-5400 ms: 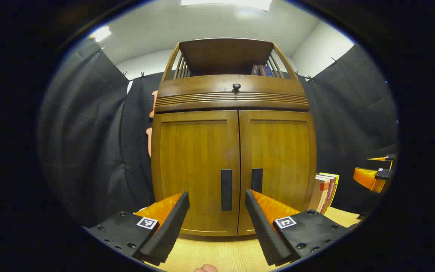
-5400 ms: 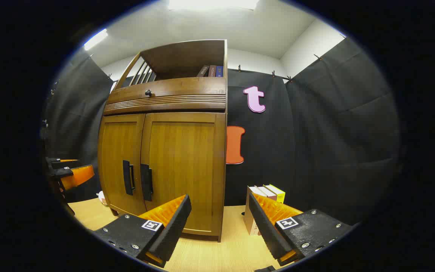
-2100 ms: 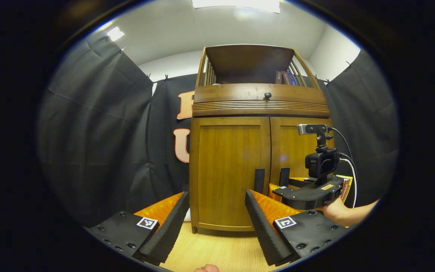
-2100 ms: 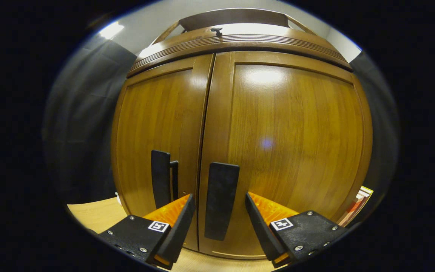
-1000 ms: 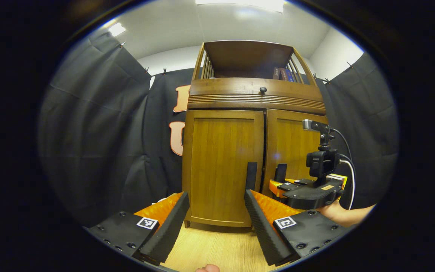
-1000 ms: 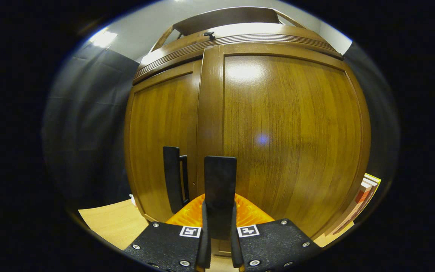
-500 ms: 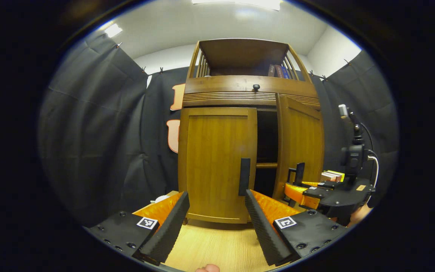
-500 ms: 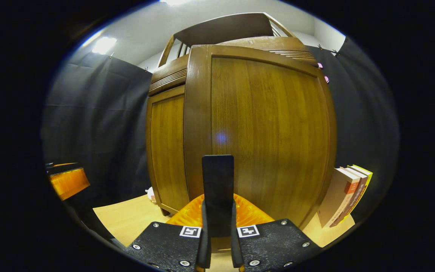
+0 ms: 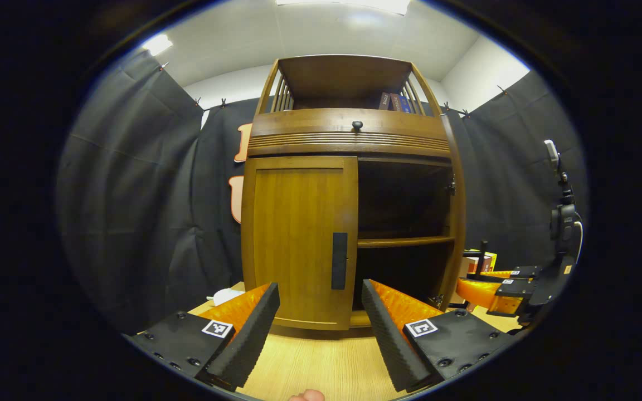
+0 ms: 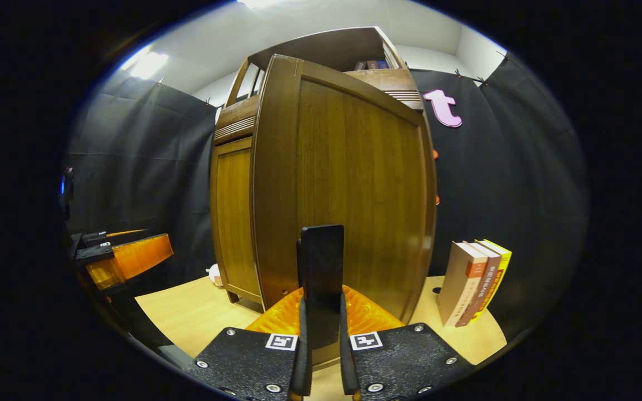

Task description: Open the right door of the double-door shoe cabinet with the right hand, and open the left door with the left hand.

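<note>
Risk, judged: the left door (image 9: pixel 298 239) may be missed or scraped if the left gripper (image 9: pixel 321 328) is driven in off-line from the left handle (image 9: pixel 339 260); the right door (image 10: pixel 349 184), swung wide, could be over-pulled against its hinges. Left gripper fingers are spread wide, nothing held, well short of the shoe cabinet (image 9: pixel 349 133). Right gripper (image 10: pixel 321 356) is closed tight on the right handle (image 10: pixel 321 267), both fingers pressed on it.

Left gripper (image 9: pixel 321 320) hangs wide open before the shoe cabinet (image 9: pixel 349 133), left door (image 9: pixel 298 239) shut, right side gaping dark around one shelf (image 9: pixel 404 241).
</note>
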`<move>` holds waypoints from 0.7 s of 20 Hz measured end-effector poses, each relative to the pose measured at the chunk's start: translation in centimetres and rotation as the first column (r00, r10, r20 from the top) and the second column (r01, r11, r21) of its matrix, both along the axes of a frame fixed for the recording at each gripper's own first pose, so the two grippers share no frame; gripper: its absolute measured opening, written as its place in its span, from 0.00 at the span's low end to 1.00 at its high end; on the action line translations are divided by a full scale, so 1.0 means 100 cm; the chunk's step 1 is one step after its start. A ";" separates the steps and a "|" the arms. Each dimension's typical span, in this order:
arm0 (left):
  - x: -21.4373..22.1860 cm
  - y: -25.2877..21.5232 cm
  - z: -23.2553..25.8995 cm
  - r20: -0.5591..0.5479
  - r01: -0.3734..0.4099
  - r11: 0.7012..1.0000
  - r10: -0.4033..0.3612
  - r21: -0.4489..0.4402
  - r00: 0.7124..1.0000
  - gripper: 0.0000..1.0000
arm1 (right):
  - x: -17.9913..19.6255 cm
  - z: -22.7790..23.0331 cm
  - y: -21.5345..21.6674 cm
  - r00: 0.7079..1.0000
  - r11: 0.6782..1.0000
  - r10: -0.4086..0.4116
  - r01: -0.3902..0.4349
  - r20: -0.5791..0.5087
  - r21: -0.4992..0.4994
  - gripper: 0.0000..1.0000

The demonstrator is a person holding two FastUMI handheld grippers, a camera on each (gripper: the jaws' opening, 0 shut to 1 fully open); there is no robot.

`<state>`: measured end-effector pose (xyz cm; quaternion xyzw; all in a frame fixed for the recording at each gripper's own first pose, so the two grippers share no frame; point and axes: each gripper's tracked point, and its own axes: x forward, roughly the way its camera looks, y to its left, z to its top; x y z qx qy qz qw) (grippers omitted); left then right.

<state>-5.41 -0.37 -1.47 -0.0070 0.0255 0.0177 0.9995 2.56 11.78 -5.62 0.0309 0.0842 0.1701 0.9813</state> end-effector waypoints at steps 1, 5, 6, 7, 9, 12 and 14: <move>0.002 -0.003 0.000 0.000 0.008 1.000 -0.008 0.003 1.000 0.94 | -0.003 0.001 -0.010 1.000 1.000 -0.015 0.015 -0.001 -0.003 0.20; 0.003 -0.017 -0.001 -0.004 0.043 0.999 -0.043 0.010 0.999 0.94 | -0.017 -0.001 -0.055 0.996 0.995 -0.093 0.093 -0.004 -0.022 0.24; 0.003 -0.020 0.000 -0.003 0.051 0.999 -0.051 0.011 0.999 0.94 | -0.020 -0.002 -0.067 0.993 0.993 -0.116 0.116 -0.005 -0.025 0.14; 0.002 -0.023 0.000 -0.003 0.057 0.998 -0.057 0.011 0.998 0.94 | -0.021 0.000 -0.076 0.992 0.991 -0.129 0.129 -0.008 -0.025 0.13; 0.002 -0.028 -0.004 -0.010 0.069 0.998 -0.069 0.011 0.998 0.94 | -0.022 -0.002 -0.089 0.988 0.988 -0.153 0.153 -0.018 -0.011 0.08; 0.002 -0.034 -0.002 -0.012 0.084 0.996 -0.083 0.012 0.996 0.94 | -0.023 -0.001 -0.106 0.982 0.982 -0.189 0.189 -0.011 -0.028 0.04; 0.001 -0.034 -0.003 -0.010 0.086 0.996 -0.086 0.008 0.996 0.94 | -0.023 -0.002 -0.120 0.976 0.976 -0.217 0.217 -0.007 -0.034 0.04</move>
